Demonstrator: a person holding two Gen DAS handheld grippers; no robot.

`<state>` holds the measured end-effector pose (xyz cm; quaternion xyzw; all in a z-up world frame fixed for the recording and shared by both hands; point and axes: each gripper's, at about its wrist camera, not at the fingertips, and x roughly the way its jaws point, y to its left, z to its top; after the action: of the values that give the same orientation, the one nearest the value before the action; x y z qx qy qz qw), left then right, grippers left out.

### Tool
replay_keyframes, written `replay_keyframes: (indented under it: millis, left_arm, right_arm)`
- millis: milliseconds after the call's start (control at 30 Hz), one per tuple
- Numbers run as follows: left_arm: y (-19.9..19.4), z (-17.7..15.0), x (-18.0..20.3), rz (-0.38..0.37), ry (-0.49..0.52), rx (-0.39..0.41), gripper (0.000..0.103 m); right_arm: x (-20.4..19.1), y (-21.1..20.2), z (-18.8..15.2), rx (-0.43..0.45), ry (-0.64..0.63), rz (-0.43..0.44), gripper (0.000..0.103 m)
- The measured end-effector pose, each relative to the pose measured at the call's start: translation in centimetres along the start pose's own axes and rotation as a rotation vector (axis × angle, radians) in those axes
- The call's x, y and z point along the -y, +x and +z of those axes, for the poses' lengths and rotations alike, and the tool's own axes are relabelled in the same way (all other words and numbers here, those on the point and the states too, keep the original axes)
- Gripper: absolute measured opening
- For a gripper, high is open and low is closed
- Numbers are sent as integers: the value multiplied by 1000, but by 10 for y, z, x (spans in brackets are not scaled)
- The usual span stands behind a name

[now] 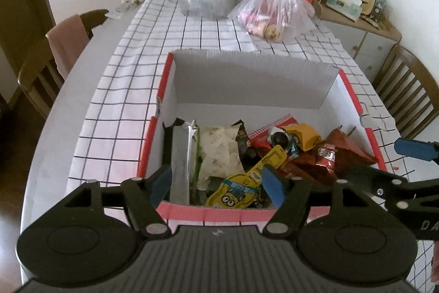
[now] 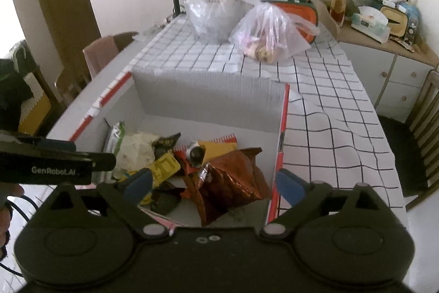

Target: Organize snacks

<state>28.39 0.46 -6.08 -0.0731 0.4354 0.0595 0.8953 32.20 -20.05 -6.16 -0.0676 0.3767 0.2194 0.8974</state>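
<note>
Both my grippers hang over the near end of the box [image 1: 326,89], fingers spread apart and holding nothing. Between my left gripper's [image 1: 216,183] fingers lies the yellow packet [image 1: 241,190], with the silver bar [image 1: 181,155] just inside my left pad and the pale pouch [image 1: 219,150] beyond it. Between my right gripper's [image 2: 214,184] fingers sits the brown chip bag [image 2: 230,183]; my right pad rides just outside the box's red rim [image 2: 282,133].

The snacks are heaped at the near end, so I judge the step in hand is picking one out and laying it in the bare far half. I'd take the flat yellow packet by its neck, since it lies on top, and close slowly so its neighbours don't come with it. The chip bag is crinkly and puffed; I'd pinch a seam, not the belly.

The walls stand tall, the far one highest, so I should lift straight up before travelling. My two grippers are near each other: one should move at a time. Beyond the box the checked cloth [image 2: 329,106] is open until the plastic bags [image 2: 269,29].
</note>
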Motion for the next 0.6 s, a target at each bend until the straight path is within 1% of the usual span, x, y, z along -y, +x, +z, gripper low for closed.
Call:
replay_keyframes:
  millis: [167, 300, 567, 600]
  left_arm:
    - [-22, -5, -2, -15, 3, 41, 72]
    - [-42, -9, -4, -32, 9, 76, 78]
    - [-75, -21, -8, -50, 5, 132, 83]
    - [-79, -22, -8, -53, 5, 139, 85]
  right_arm:
    - [-4, -22, 0, 45, 5, 15, 100]
    - [-9, -39, -1, 79, 3, 23, 102]
    - [-14, -67, -9, 116, 33, 39, 103]
    - [-14, -70, -11, 120, 39, 42, 103]
